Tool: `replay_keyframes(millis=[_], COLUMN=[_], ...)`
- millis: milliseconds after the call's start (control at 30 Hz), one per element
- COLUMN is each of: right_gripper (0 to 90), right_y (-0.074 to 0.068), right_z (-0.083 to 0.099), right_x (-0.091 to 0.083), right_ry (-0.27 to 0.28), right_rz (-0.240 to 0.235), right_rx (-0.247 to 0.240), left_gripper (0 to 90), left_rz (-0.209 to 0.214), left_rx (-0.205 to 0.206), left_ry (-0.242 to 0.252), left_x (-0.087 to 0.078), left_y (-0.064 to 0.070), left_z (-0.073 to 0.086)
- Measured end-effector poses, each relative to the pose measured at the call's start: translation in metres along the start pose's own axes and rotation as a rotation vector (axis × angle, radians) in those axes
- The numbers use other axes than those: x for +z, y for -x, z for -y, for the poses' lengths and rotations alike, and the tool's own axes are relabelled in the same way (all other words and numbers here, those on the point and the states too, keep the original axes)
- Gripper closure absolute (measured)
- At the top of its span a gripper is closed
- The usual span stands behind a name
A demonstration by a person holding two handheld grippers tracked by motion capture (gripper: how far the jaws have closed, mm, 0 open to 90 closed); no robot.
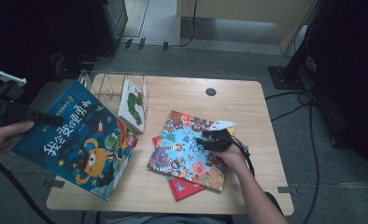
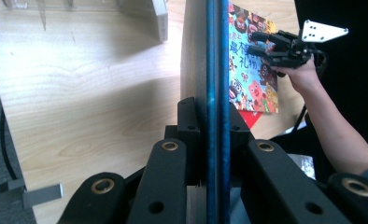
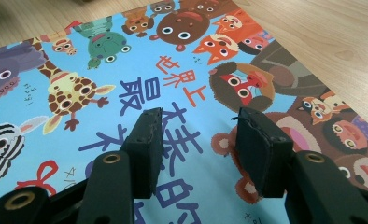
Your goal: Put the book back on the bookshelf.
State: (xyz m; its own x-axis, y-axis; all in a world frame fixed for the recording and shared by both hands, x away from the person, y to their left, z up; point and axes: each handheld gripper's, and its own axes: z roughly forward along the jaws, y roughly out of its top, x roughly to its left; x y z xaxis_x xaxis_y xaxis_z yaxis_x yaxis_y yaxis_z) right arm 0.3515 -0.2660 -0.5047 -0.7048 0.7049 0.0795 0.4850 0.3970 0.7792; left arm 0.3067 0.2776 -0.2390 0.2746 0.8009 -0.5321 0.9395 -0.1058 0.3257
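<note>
A large dark blue picture book [image 1: 81, 142] is held up, tilted, over the table's left edge. My left gripper [image 1: 51, 118] is shut on its upper left edge. In the left gripper view the jaws [image 2: 215, 128] clamp the book's thin blue edge [image 2: 217, 70]. A light blue animal picture book [image 1: 184, 149] lies flat at the table's middle right, on top of a red book [image 1: 186, 188]. My right gripper [image 1: 204, 136] hovers low over its right part, open. In the right gripper view the open gripper [image 3: 196, 130] stands just above the animal cover [image 3: 126, 70], holding nothing.
A clear acrylic book rack [image 1: 108, 86] stands at the table's back left with a white caterpillar book [image 1: 132, 105] leaning in it. The wooden table [image 1: 247, 107] has a round black cable hole [image 1: 210, 92] at the back. Cables lie on the floor at right.
</note>
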Motion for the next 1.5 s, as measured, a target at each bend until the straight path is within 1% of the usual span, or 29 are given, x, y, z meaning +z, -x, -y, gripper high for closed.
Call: replay_keyframes(millis=[67,100,133,200,233,267,300,333,367,400,433,467,500,633,767,967,1033,1100,1300,1500], right_gripper=[51.3,51.3,51.3,51.3,51.2,51.2,51.3,51.3,51.3,51.3,51.3,51.3,51.3,51.4,51.7,51.7,51.6,51.6,51.5,51.4], right_y=[0.0,0.0,-0.001,-0.001,-0.002,-0.002,-0.002,-0.001,-0.001,-0.001,-0.001,-0.002,-0.002,-0.001,-0.001,-0.002,-0.002,-0.002,-0.003,-0.005], right_z=[0.0,-0.001,-0.001,-0.001,-0.001,-0.001,-0.001,-0.001,-0.001,-0.001,-0.001,-0.001,-0.001,-0.001,0.0,0.001,0.002,0.003,0.004,0.006], right_x=[0.0,0.001,0.001,0.002,0.002,0.002,0.002,0.002,0.002,0.002,0.002,0.002,0.002,0.002,0.002,0.001,0.001,0.0,-0.001,-0.003], right_ry=[-0.003,-0.004,-0.003,-0.005,-0.007,-0.007,-0.005,-0.004,-0.004,-0.004,-0.004,-0.005,-0.005,-0.004,-0.002,0.0,0.005,0.009,0.012,0.019], right_rz=[0.001,0.003,0.005,0.012,0.013,0.013,0.011,0.011,0.011,0.011,0.011,0.011,0.012,0.011,0.01,0.011,0.011,0.012,0.013,0.007], right_rx=[-0.002,-0.008,-0.016,-0.035,-0.037,-0.038,-0.038,-0.038,-0.037,-0.037,-0.037,-0.038,-0.04,-0.037,-0.038,-0.044,-0.046,-0.04,-0.039,-0.023], left_gripper=[83.5,83.5,83.5,83.5,83.4,83.4,83.4,83.3,83.2,83.3,83.3,83.3,83.3,83.3,83.2,83.5,83.2,83.1,83.4,83.0], left_rz=[0.006,0.006,0.011,0.008,0.007,-0.002,-0.009,-0.016,-0.023,-0.033,-0.04,-0.055,-0.064,-0.109,-0.139,-0.183,-0.207,-0.22,-0.233,-0.23], left_rx=[-0.02,-0.034,-0.04,-0.064,-0.071,-0.082,-0.081,-0.09,-0.095,-0.11,-0.116,-0.132,-0.14,-0.178,-0.187,-0.206,-0.196,-0.198,-0.204,-0.201], left_ry=[0.017,0.03,0.031,0.042,0.051,0.06,0.061,0.079,0.082,0.095,0.099,0.106,0.111,0.11,0.102,0.112,0.115,0.118,0.122,0.158], left_x=[-0.007,-0.01,-0.012,-0.017,-0.02,-0.023,-0.026,-0.028,-0.031,-0.033,-0.035,-0.037,-0.038,-0.041,-0.04,-0.036,-0.035,-0.035,-0.034,-0.033], left_y=[-0.006,-0.009,-0.012,-0.019,-0.022,-0.025,-0.027,-0.03,-0.033,-0.036,-0.04,-0.044,-0.046,-0.057,-0.063,-0.069,-0.069,-0.069,-0.069,-0.071], left_z=[0.004,0.006,0.007,0.01,0.011,0.012,0.013,0.013,0.012,0.011,0.01,0.007,0.005,-0.008,-0.022,-0.044,-0.05,-0.056,-0.073,-0.089])
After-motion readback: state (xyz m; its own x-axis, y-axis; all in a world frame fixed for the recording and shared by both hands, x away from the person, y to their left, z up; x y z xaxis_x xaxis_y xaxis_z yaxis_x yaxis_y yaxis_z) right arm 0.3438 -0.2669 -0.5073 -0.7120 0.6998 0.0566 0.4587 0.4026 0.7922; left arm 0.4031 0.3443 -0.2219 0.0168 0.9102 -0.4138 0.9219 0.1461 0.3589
